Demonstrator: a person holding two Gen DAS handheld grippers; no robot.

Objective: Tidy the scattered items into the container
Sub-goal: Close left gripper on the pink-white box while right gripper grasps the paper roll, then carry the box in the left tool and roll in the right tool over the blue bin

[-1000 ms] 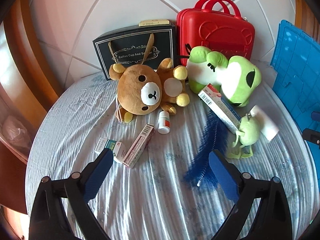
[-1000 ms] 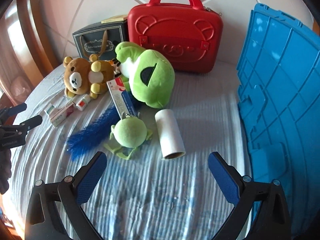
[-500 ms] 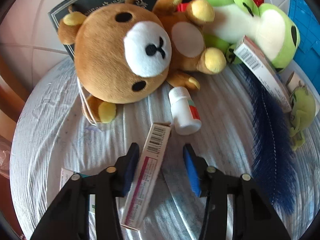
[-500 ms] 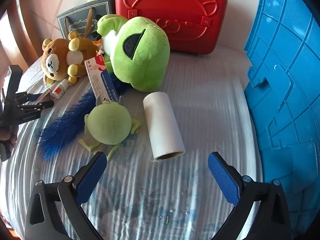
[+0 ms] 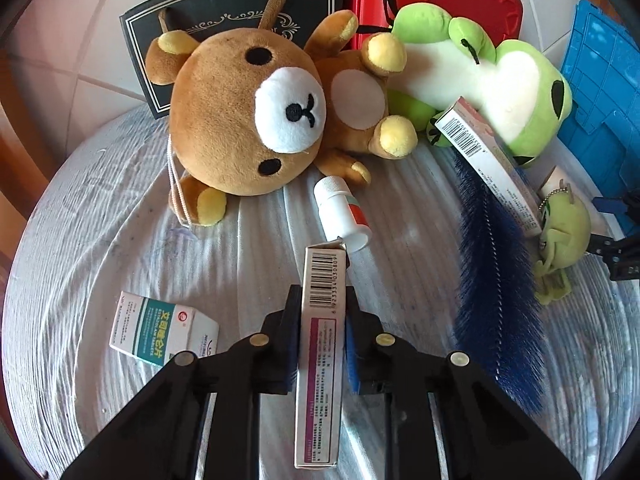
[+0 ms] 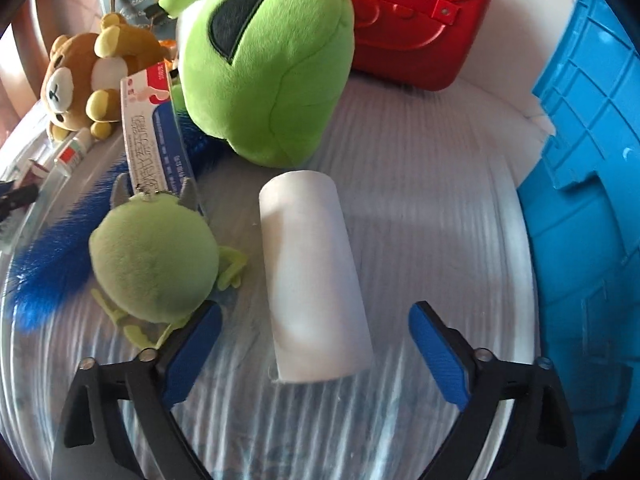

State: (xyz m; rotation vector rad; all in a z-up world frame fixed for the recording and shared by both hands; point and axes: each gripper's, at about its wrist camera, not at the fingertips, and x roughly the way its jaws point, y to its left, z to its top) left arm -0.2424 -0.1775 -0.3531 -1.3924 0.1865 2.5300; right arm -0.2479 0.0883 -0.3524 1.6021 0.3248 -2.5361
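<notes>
Round table (image 5: 100, 216), pale ribbed cloth, tiled wall behind; items scattered across the middle and far edge.

Left tool (image 5: 320, 332): jaws pinched onto the narrow carton (image 5: 322, 344), gripped across its slim sides with the barcode end pointing toward the far edge. Probably the only way a flat, long box can be held securely. A white bottle (image 5: 342, 212) lies just beyond the carton's far end; a green-and-white box (image 5: 160, 332) sits beside the tool toward the left edge.

Right tool (image 6: 314, 344): jaws wide and closing, straddling the near end of the white roll (image 6: 314, 280); pads not yet touching it. The roll lies lengthwise between the jaws, so the grip will fall across its round body.

Blue crate (image 6: 588, 200), presumably the container, stands at the right edge, near the roll.

Further out: small green plush (image 6: 154, 256) touching the blue feather (image 6: 52, 268); big frog plush (image 6: 268, 72), bear plush (image 5: 240, 112), red case (image 6: 420, 12) and black gift bag (image 5: 232, 8) along the far edge.
</notes>
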